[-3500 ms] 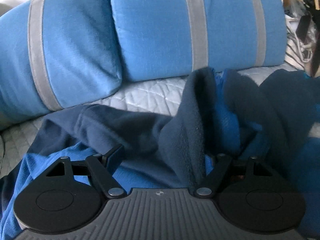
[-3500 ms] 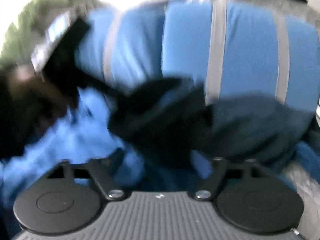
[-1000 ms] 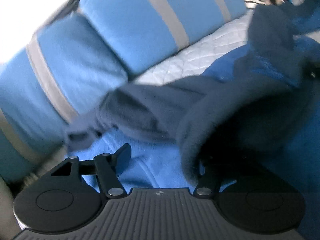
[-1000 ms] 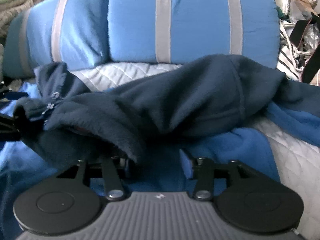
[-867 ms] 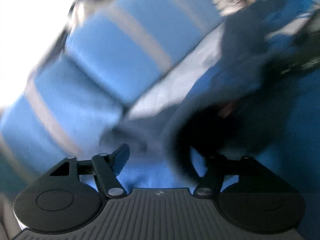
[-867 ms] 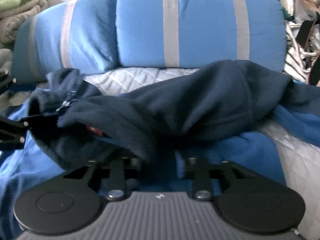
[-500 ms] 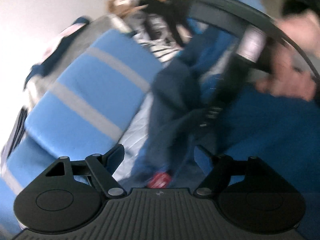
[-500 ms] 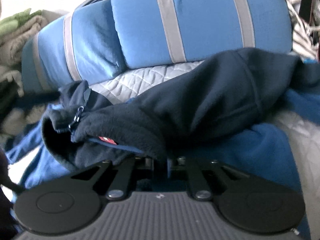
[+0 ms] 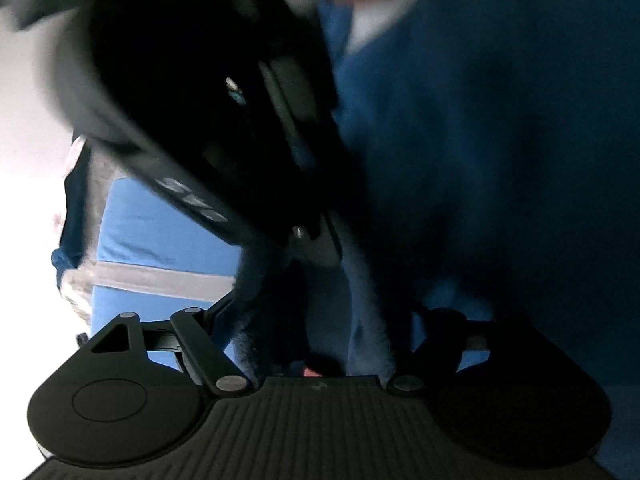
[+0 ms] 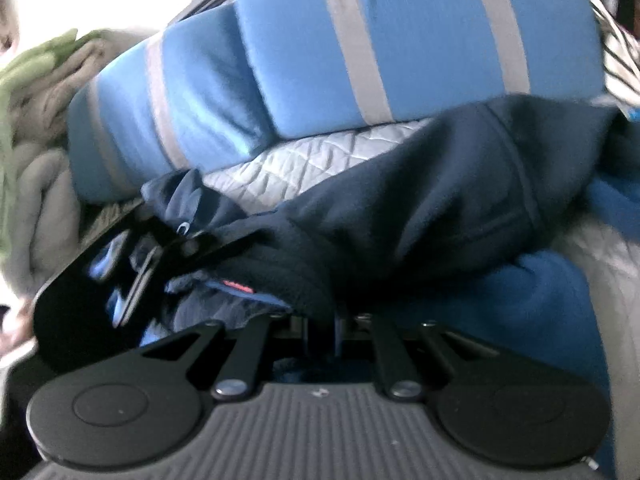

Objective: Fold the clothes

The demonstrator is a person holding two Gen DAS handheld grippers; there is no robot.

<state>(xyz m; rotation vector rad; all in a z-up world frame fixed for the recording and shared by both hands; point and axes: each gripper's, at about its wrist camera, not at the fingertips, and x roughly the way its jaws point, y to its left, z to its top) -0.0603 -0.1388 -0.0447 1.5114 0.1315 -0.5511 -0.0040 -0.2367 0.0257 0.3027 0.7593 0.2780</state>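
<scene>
Navy fleece jacket (image 10: 420, 216) lies crumpled across the quilted bed (image 10: 304, 164), below the blue pillows (image 10: 400, 36). Right gripper (image 10: 320, 330): jaws pinched narrow on its fleece edge. Left gripper (image 9: 316, 320): jaws closing around a fleece fold, not yet pressing.

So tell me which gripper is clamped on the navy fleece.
The right gripper: its jaws pinch the navy fleece. The left gripper is only closing around fabric.
</scene>
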